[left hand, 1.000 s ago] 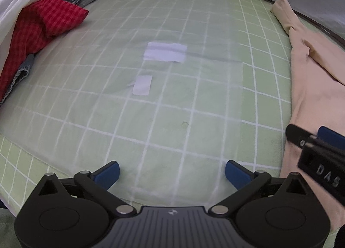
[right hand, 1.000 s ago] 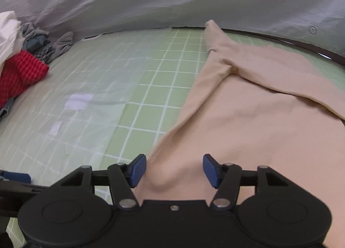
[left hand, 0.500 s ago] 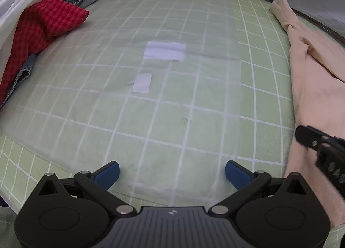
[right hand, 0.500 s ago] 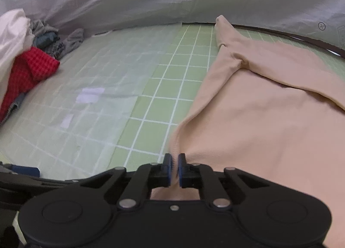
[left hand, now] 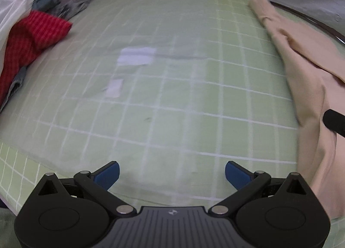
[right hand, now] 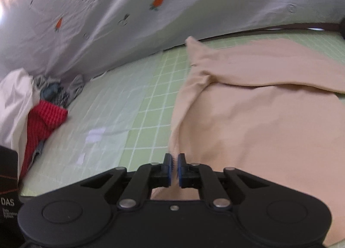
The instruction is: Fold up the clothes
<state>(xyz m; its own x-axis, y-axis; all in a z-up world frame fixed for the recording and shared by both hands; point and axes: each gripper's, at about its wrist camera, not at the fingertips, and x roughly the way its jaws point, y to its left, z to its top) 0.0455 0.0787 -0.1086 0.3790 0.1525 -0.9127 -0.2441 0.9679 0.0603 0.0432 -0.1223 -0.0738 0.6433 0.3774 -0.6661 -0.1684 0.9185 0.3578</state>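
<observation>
peach garment [right hand: 258, 123] lies spread over the right part of the green checked mat [right hand: 151, 101], its left edge running toward the back, where a narrow end bunches up near the grey sheet [right hand: 129, 11]. the right gripper [right hand: 174, 169] has its jaws pinched together on that near left edge, a thin fold of cloth caught between the blue pads [right hand: 169, 170]; gripping at the hem looks like the way to lift or carry that side over for a fold. the left gripper [left hand: 172, 173] hovers with its jaws wide apart above bare mat, holding nothing, well to the left of the garment [left hand: 312, 88], probably free to take a second corner. a heap of other clothes, a red checked piece [left hand: 28, 39] among them, sits at the far left, apparently waiting its turn. the fold itself seems barely begun.
</observation>
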